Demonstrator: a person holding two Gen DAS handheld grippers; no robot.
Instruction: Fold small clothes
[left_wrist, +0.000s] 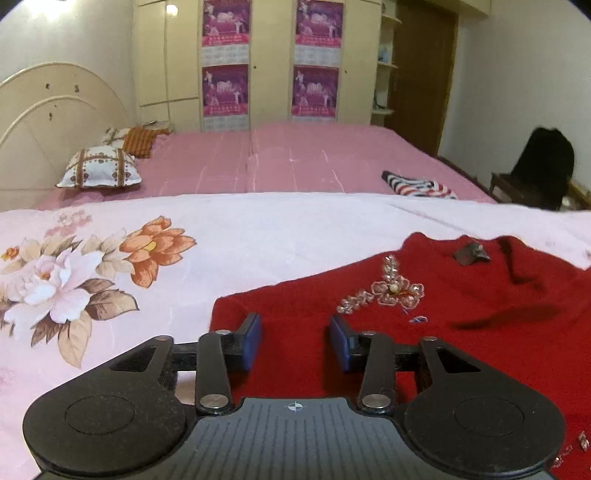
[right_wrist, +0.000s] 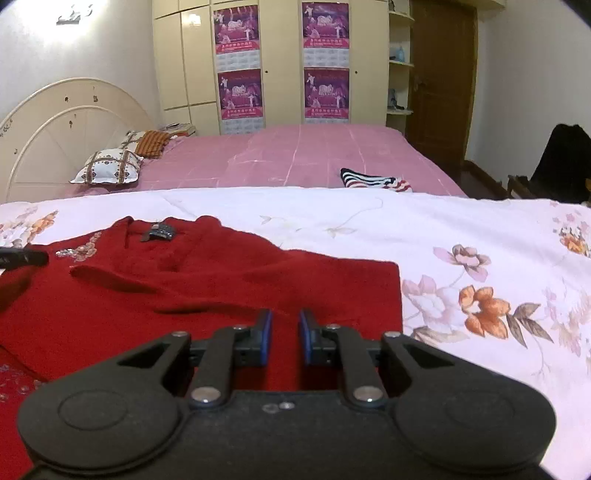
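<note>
A red knitted sweater (left_wrist: 461, 332) lies flat on a white floral sheet (left_wrist: 258, 229), with a beaded flower (left_wrist: 395, 290) on its chest and a dark label (left_wrist: 471, 253) at the neck. My left gripper (left_wrist: 295, 325) hovers over the sweater's left edge, open, with nothing between its blue pads. In the right wrist view the sweater (right_wrist: 184, 295) shows a fold across its middle. My right gripper (right_wrist: 285, 321) is over the sweater's near right part. Its jaws stand a narrow gap apart, and only the red fabric below shows between them. A dark tip of the left gripper (right_wrist: 22, 256) pokes in at the left.
The floral sheet (right_wrist: 461, 229) covers the near bed. Behind it is a pink bed (left_wrist: 295, 162) with a striped garment (left_wrist: 417, 186), pillows (left_wrist: 99, 168) and a cream headboard (left_wrist: 55, 110). A chair with dark cloth (left_wrist: 539, 173) stands at the right, wardrobes (left_wrist: 258, 62) at the back.
</note>
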